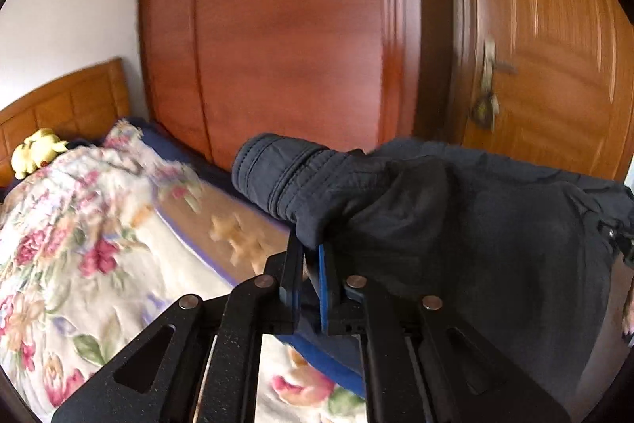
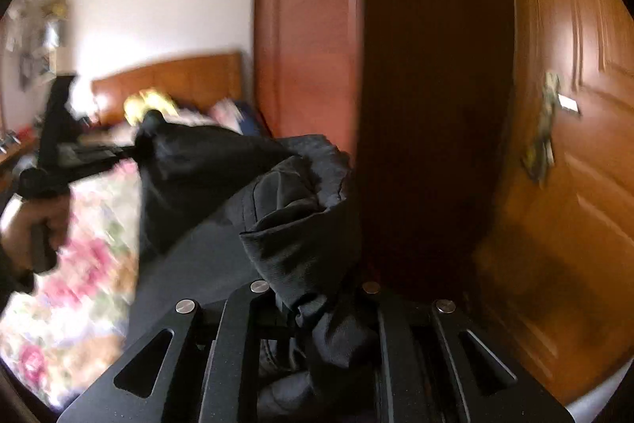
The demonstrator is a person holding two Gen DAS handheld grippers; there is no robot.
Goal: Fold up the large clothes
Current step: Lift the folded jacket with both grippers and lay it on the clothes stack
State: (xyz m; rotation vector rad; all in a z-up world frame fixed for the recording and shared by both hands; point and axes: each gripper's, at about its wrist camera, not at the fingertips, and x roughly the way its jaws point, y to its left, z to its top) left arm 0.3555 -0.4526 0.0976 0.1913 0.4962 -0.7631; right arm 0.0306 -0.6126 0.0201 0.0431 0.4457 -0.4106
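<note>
Both sets of jaws are pinched onto cloth right now. My left gripper (image 1: 311, 260) has its blue pads squeezed on a bunched bit of the dark jacket (image 1: 455, 217), right next to a ribbed, stitched band (cuff or waistband, I honestly can't tell which). My right gripper (image 2: 317, 304) is buried in fabric, so I can't see the fingertips at all, but a wad of the jacket (image 2: 285, 209) runs straight down between them, so I'm reading that as clamped too.

The jacket is up in the air, strung between the two grippers above the bed (image 1: 91, 264) with the floral quilt, not lying on it. In the right view I can see the left gripper (image 2: 138, 145) off to the side with cloth stretched from it. Wardrobe (image 1: 277, 26) and door (image 1: 554, 46) sit right behind.

My guess is this is the lift-and-spread step, before any real fold. Both views are smeary with motion blur. The next move needs the two grips pulled apart so the cloth hangs flat, then lowered onto the quilt without letting the bunched ends crumple underneath. The plush toy (image 1: 35, 153) up by the headboard is well clear.
</note>
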